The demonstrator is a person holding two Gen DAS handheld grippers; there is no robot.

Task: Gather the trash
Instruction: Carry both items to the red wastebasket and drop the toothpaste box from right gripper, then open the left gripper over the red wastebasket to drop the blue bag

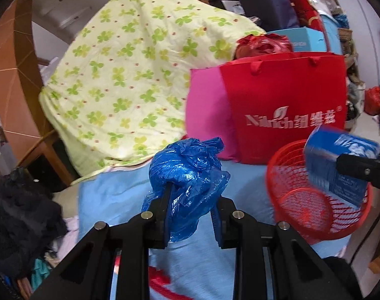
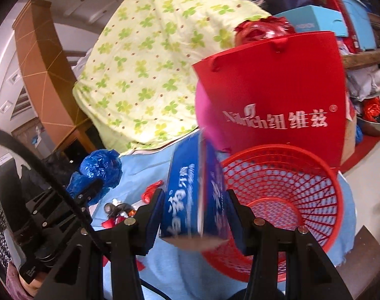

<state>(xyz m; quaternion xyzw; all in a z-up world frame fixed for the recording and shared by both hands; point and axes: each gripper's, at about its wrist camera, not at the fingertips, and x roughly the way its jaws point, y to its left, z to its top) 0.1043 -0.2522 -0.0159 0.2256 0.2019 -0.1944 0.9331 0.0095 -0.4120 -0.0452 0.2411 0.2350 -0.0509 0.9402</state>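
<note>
Crowded along the far edge of the light blue cloth (image 1: 120, 190): a clover-print quilt (image 1: 130, 70) heaped at the far left, a red Nikrich gift bag (image 1: 285, 105) standing upright at the far right with a pink cushion (image 1: 205, 115) pressed against its left side. Piled behind the bag, a crumpled red plastic bag (image 1: 262, 45) and a light blue carton (image 1: 307, 40). Bare cloth only in the near middle, between the two tools. Dark clothing (image 1: 22, 212) bunched off the cloth's left edge.

At the right edge of the cloth, just in front of the gift bag, a red mesh basket (image 2: 290, 195), tipped with its mouth toward the camera; bare lattice floor visible inside. Near the middle of the cloth, small red wrappers (image 2: 152, 190) and a dark scrap (image 2: 117, 208), lying loose.

Left gripper (image 1: 191, 201): jaws partly closed, pinching a crumpled blue plastic bag (image 1: 187, 175), lifted above the cloth's middle. Right gripper (image 2: 195, 215): jaws clamped on either side of a blue printed box (image 2: 190, 190), upright and motion-blurred, held at the basket's near-left rim, partly over its mouth.
</note>
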